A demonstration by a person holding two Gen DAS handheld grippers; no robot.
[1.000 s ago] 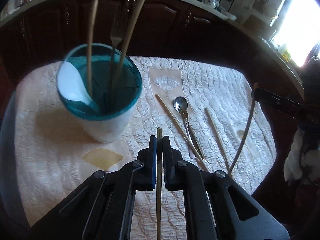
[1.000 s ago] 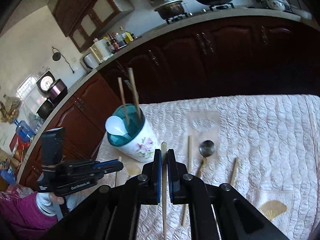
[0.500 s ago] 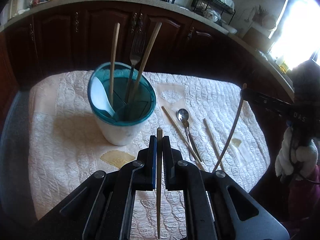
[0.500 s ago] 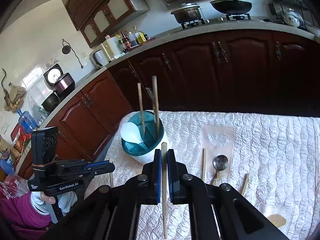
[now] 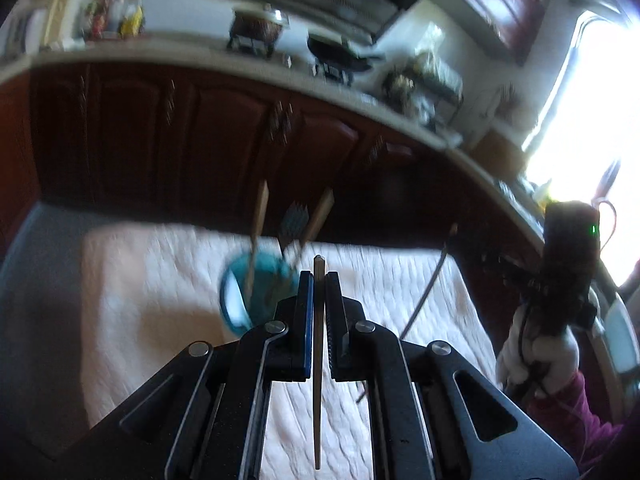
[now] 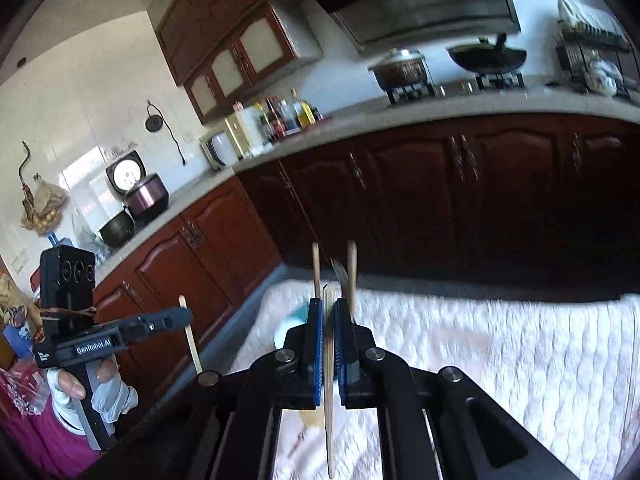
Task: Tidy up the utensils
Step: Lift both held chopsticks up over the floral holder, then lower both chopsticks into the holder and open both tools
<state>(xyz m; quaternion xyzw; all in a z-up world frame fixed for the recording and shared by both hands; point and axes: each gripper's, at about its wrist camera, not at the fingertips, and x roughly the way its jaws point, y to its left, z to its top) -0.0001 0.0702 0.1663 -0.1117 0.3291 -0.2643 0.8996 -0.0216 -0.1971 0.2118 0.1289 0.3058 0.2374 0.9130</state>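
Carrying one chopstick (image 5: 318,364) clenched in the left gripper (image 5: 319,280) and another chopstick (image 6: 328,360) in the right gripper (image 6: 328,304) (both jaws pinched tight), the job now looks to be lowering each into the teal holder (image 5: 240,292) among its standing utensils

Both grippers are raised above the quilted tablecloth (image 5: 152,304) since the earlier pictures. Seen from the left gripper (image 5: 319,280), the teal-rimmed utensil holder (image 5: 240,300), once large and close, is now shown small, further below, and partly covered by the fingers. In the right wrist view the holder (image 6: 294,318) is almost hidden behind the right gripper (image 6: 328,308); more of the stove counter (image 6: 460,98) above the holder is brought into view. The spoon and loose chopsticks beside the holder are no longer made out.
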